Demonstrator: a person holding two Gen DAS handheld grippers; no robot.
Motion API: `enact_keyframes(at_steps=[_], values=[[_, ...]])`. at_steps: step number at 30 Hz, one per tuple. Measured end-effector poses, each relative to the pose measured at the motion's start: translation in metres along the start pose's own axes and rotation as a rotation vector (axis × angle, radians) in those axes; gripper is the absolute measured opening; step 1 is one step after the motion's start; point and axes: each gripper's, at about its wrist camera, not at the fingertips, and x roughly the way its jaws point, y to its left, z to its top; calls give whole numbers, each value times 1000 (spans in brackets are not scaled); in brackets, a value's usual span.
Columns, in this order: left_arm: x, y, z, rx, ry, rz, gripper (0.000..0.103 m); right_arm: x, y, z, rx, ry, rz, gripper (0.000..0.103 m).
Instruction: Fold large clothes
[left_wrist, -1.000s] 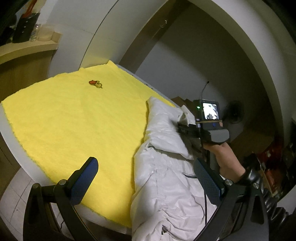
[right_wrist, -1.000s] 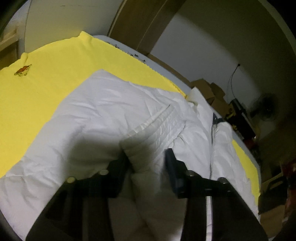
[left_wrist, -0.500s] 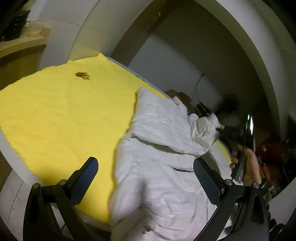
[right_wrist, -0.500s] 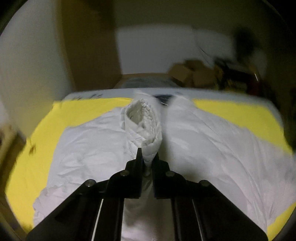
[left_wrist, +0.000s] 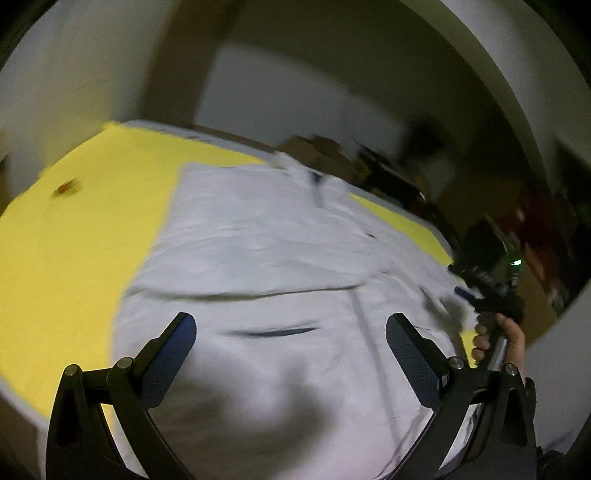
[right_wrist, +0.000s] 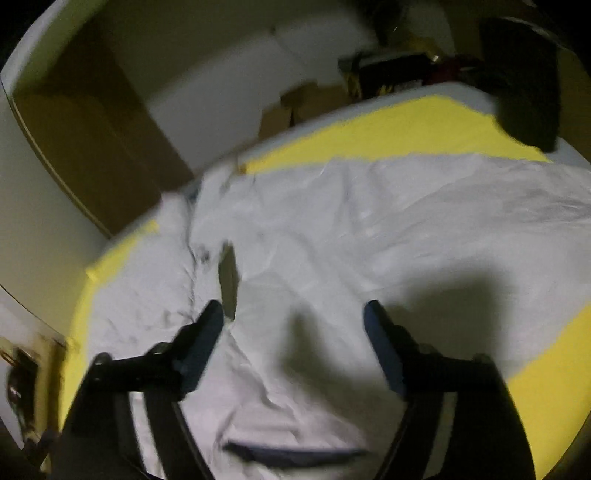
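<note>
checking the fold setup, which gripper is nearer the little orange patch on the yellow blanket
Left. The left gripper hovers over the white jacket beside the orange patch; the right gripper, opening, is at the jacket's far side.

Both wrist views are dim, lit from somewhere above and behind the cameras, so the white jacket (left_wrist: 280, 258) and the yellow cloth (left_wrist: 85, 236) read bright while the room behind sinks into murk. Motion blur smears both views: in the left one the jacket's creases streak sideways and the far boxes are mush; in the right one the left finger (right_wrist: 201, 343) is soft-edged. Dark shadows of the hand-held gripper frames fall on the jacket, a broad patch in the right view (right_wrist: 443, 306). Fisheye distortion bows the walls and table edge, and the corners vignette to black.
</note>
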Motion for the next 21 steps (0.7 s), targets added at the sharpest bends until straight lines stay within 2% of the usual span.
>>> enact_keyframes(at_steps=[3, 4, 6, 9, 11, 12, 14, 19, 21], values=[[46, -62, 19, 135, 76, -48, 103, -50, -37, 0, 30, -100, 2, 80], [72, -91, 26, 206, 108, -69, 103, -62, -46, -1, 41, -110, -6, 80], [119, -135, 34, 280, 174, -106, 103, -86, -79, -2, 81, -111, -19, 80], [187, -187, 42, 303, 263, -148, 103, -117, -128, -4, 158, -136, -59, 80], [234, -221, 46, 328, 281, -172, 103, -137, -166, -7, 238, -160, -106, 80], [252, -233, 47, 333, 285, -162, 103, -147, -184, -10, 284, -174, -123, 80], [286, -249, 47, 290, 310, -153, 103, -160, -210, -18, 363, -195, -146, 82], [340, -271, 45, 129, 392, -324, 103, -177, -239, -29, 409, -209, -156, 83], [350, -274, 40, 91, 405, -352, 103, -179, -243, -29, 403, -212, -154, 83]])
